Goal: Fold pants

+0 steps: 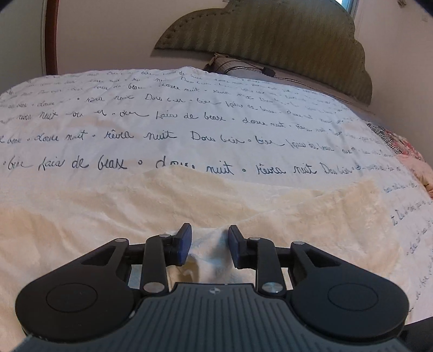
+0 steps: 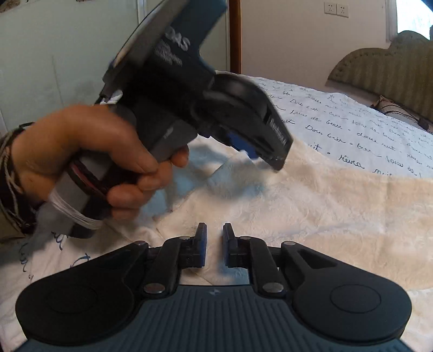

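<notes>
A: Item one: pants (image 1: 243, 205), cream, fluffy pile. Spread across the near part of the bed, over the white script-printed bedspread (image 1: 189, 119). A raised ridge of cloth between the fingers of the left gripper (image 1: 209, 243).

B: State of that left gripper?

A: Fingers apart, pile bunched in the gap, not pinched. Tip down on the cloth, as seen from the right wrist. Held in a hand (image 2: 89, 162), cords at the wrist.

B: Right gripper (image 2: 215, 243)?

A: Fingers parted by a narrow gap, nothing between. Hovering just beside the near edge of the pants, pale blue lining or shadow below; cannot tell which.

B: Step in hand?

A: Judged as reaching for a hold, early in the fold. No clean fold line visible yet; cloth rumpled, a flap turned up near the left gripper.

B: Next move?

A: Probably closing on the ridge, taking a second edge with the right, then lifting both together. Thick pile: likely to slip from a shallow pinch, so a deep bite advised.

B: Surroundings?

A: Padded green headboard (image 1: 270, 32), pillow (image 1: 232, 66) with a black cable at the far end, wall sockets (image 2: 337, 9).
</notes>
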`<state>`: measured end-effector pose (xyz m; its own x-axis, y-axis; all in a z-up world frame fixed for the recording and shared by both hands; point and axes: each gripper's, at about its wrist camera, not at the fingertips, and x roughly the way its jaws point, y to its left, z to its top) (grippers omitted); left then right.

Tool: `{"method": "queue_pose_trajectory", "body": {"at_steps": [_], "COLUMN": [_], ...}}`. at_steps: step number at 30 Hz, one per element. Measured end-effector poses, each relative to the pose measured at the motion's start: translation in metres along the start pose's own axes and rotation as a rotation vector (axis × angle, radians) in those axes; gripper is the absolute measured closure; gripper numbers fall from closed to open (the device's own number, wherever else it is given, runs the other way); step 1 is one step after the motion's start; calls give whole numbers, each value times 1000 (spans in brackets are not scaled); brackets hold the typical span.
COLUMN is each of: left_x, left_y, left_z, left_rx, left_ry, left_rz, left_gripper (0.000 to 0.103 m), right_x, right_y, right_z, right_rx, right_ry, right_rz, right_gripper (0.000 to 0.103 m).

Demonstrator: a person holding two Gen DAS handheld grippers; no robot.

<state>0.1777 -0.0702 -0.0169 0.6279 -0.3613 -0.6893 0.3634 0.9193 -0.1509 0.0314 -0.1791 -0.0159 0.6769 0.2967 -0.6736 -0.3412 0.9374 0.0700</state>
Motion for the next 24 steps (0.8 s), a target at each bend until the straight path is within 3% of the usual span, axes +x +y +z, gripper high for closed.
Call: {"method": "queue_pose_trajectory", "body": {"at_steps": [3, 6, 14, 18, 24], "left_x": [-4, -7, -24, -31, -49], "left_y": [1, 5, 7, 12, 24], "left_z": [-2, -3, -4, -6, -12], "left_rx": [9, -12, 9, 20, 57], "left_ry": [-14, -19, -46, -49, -87], "left_rz": [7, 8, 53, 82, 173], "left_gripper": [68, 66, 61, 59, 33], "right_x": [-8, 3, -4, 7, 10], "right_y": [-1, 3, 8, 7, 4], "right_z": [5, 1, 1, 0, 2], "right_rx": [36, 22, 38, 31, 37], "right_ry": [-54, -16, -48, -24, -24], "right_rz": [2, 3, -38, -50, -62], "right_gripper": [90, 90, 90, 90, 89]}}
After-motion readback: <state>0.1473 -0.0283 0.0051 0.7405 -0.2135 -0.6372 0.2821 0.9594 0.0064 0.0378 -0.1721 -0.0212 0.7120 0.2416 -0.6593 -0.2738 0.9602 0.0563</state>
